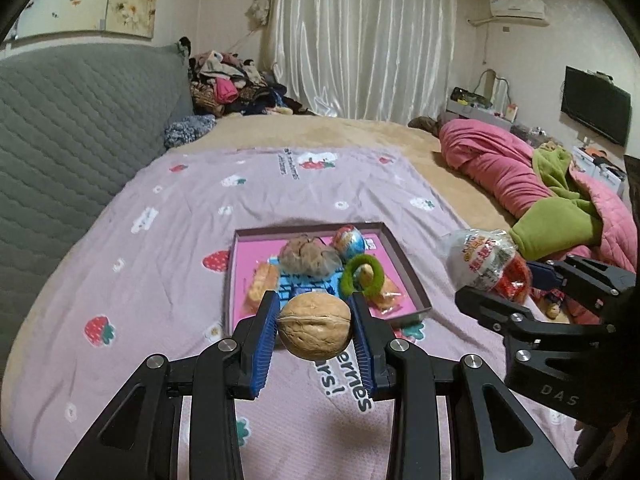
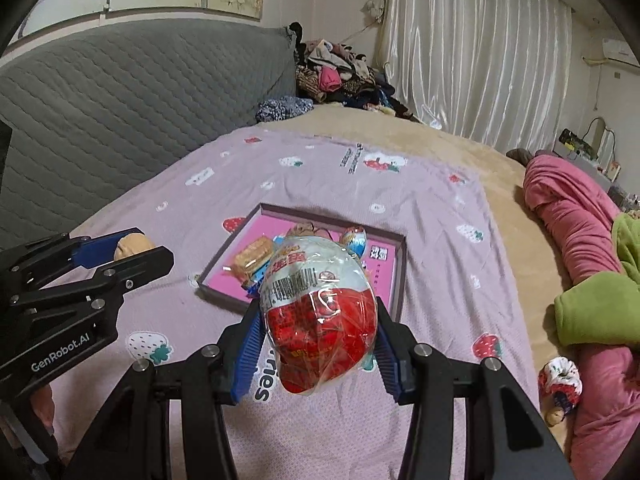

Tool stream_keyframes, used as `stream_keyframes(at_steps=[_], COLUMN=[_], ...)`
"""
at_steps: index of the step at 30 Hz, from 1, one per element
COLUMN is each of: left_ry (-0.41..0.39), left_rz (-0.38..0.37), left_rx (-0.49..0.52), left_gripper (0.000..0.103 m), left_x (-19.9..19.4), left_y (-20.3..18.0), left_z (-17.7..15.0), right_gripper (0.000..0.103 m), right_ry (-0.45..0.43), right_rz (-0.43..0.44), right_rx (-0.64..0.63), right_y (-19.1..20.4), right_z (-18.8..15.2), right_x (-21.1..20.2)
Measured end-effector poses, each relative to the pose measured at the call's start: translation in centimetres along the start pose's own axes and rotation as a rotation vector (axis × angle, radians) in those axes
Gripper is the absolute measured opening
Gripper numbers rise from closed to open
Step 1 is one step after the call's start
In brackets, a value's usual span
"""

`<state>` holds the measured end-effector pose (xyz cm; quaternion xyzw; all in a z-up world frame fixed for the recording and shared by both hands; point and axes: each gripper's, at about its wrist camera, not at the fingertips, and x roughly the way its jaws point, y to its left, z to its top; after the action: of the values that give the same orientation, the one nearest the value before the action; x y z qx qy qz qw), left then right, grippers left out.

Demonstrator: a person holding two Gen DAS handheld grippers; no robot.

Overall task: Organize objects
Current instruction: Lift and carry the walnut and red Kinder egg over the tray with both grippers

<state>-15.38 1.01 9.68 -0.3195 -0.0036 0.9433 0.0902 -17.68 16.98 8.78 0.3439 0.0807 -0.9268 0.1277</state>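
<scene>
Walnut [image 1: 315, 327] clamped by left gripper [image 1: 314, 330]; right gripper [image 2: 318, 328] clamps wrapped egg [image 2: 318, 312].

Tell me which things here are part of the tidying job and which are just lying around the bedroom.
Part of the job:
- walnut held in the left gripper
- wrapped chocolate egg held in the right gripper
- pink tray already holding snacks and a green ring

Just lying about:
- pile of clothes
- pink quilt
- green blanket
- television
</scene>
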Motion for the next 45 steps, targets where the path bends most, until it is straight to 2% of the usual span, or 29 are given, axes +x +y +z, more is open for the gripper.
stream_keyframes(at_steps=[13,24,34,45], left_ry=[-0.051,-0.055,-0.061,-0.044], left_rz=[0.021,0.038,0.051,0.067], left_rx=[0.022,0.047,0.057,0.057], left_gripper=[0.036,0.036,0.036,0.036], left_x=[-3.0,-2.7,-0.7,3.5], left_y=[0.2,0.1,0.9,2.2], left_z=[2.5,3.9,6.4,8.3], right_gripper=[0.051,0.051,0.051,0.051], right_ry=[-0.077,-0.117,-0.128,-0.109], right_rz=[-0.004,0.006,0.003,0.017], right_rx=[-0.007,-0.01,-0.01,0.008], right_y=[0.5,0.5,-0.2,-0.8], right_z=[1.8,3.3,5.2,6.7], right_x=[-3.8,-5.0,-3.8,0.3])
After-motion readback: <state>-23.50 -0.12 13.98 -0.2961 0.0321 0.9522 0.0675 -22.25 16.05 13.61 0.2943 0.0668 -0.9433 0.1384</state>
